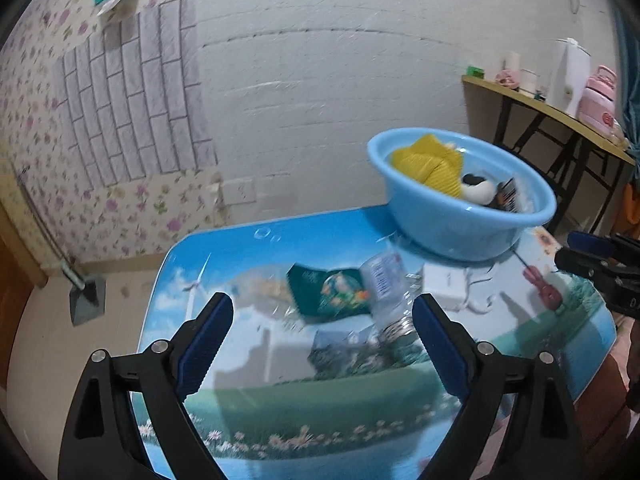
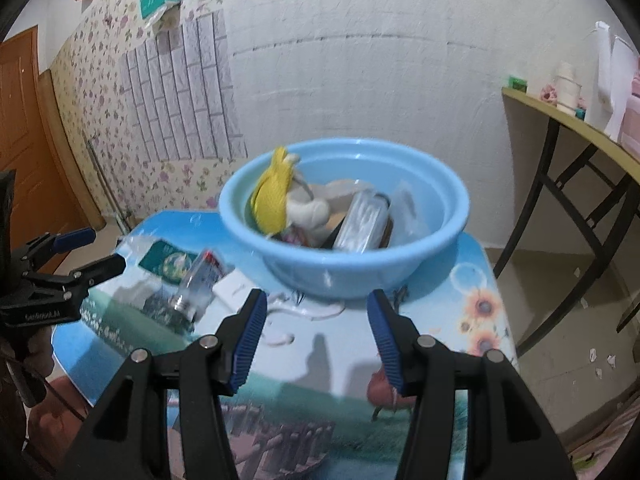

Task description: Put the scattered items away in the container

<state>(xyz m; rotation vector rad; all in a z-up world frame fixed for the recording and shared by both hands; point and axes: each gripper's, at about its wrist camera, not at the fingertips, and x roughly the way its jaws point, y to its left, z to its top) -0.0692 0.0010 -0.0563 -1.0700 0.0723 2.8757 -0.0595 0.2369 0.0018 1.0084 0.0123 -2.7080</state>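
Observation:
A light blue basin stands at the far side of the picture-printed table. It holds a yellow cloth, a white plush toy and a few other items. A green packet, a clear plastic bottle and a white box with a white cable lie on the table. My left gripper is open wide, short of the packet and bottle. My right gripper is open and empty before the basin.
A side table with a white kettle and pink items stands against the wall on the right. A grey dustpan rests on the floor to the left. An orange door is at far left.

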